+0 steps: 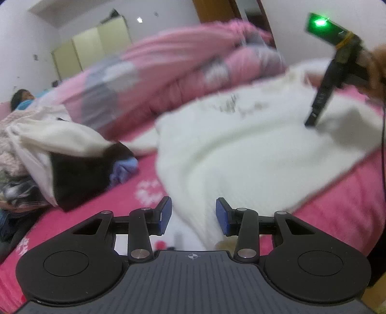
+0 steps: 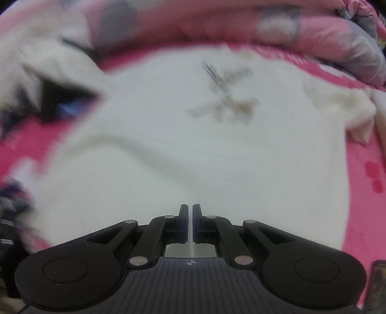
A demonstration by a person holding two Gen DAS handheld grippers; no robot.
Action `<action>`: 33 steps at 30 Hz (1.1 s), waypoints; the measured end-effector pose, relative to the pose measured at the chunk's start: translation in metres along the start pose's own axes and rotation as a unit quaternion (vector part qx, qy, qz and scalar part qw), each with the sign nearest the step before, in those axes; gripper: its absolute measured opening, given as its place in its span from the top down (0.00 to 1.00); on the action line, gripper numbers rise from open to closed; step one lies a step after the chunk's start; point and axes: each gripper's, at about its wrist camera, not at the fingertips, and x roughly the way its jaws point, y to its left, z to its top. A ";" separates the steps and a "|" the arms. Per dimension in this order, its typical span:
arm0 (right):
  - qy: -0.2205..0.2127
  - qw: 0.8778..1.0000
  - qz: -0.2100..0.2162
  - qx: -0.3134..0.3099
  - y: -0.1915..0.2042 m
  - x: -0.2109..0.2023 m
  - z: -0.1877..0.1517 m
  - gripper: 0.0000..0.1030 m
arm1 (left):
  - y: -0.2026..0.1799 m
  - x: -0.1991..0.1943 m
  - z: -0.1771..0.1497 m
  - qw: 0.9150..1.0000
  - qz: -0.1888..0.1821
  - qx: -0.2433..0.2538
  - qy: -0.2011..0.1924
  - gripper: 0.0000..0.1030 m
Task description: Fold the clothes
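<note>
White, fleecy and thick, the garment point(image 1: 241, 154) you are folding is lying spread across the pink bedspread point(image 1: 96, 217), its surface soft-napped, with a blurred grey print point(image 2: 224, 96) near its middle and a long shallow crease running across it in the right wrist view. Your left gripper point(image 1: 193, 215) is hovering at the garment's near edge with its blue-padded fingers point(image 1: 166, 215) standing well apart, nothing between them. Your right gripper point(image 2: 189, 222) is sitting low over the white cloth with its fingers drawn almost together, only a thin slit showing; whether cloth is caught in that slit you cannot tell. In the left wrist view the right gripper point(image 1: 311, 123) is appearing as a dark slanted bar, its tip touching the garment's far side, with a green light point(image 1: 320, 23) glowing on its top. A quilted pink-and-grey duvet point(image 1: 168, 67) is heaped behind the garment. A pile of other clothes point(image 1: 60, 164), cream, black and blue, is lying to the left, near the garment. Pale cabinet doors point(image 1: 91, 46) are showing on the far wall.
</note>
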 end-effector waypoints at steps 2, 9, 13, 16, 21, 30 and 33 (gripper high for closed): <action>0.005 1.000 -0.026 0.004 -0.004 0.020 0.007 1.00 | -0.005 0.007 -0.003 1.000 0.001 0.003 0.013 0.61; 0.003 0.998 -0.054 0.025 -0.018 0.045 0.024 1.00 | -0.004 0.007 -0.005 1.000 0.001 -0.009 0.022 0.61; -0.004 0.999 -0.021 0.035 -0.020 0.019 0.019 1.00 | -0.004 0.006 -0.005 1.000 0.005 -0.008 0.018 0.61; 0.016 1.000 -0.005 0.019 -0.017 0.014 0.017 1.00 | -0.005 0.007 -0.005 1.000 0.005 -0.003 0.018 0.60; 0.016 0.998 -0.042 0.052 -0.036 0.069 0.036 1.00 | -0.007 0.007 -0.005 1.000 0.012 0.010 0.019 0.60; -0.007 0.999 -0.044 0.021 -0.048 0.009 0.013 1.00 | -0.009 0.007 -0.005 1.000 0.016 0.019 0.018 0.59; 0.023 0.998 -0.055 -0.004 -0.058 -0.010 -0.010 1.00 | -0.009 0.007 -0.005 0.999 0.012 0.023 0.019 0.59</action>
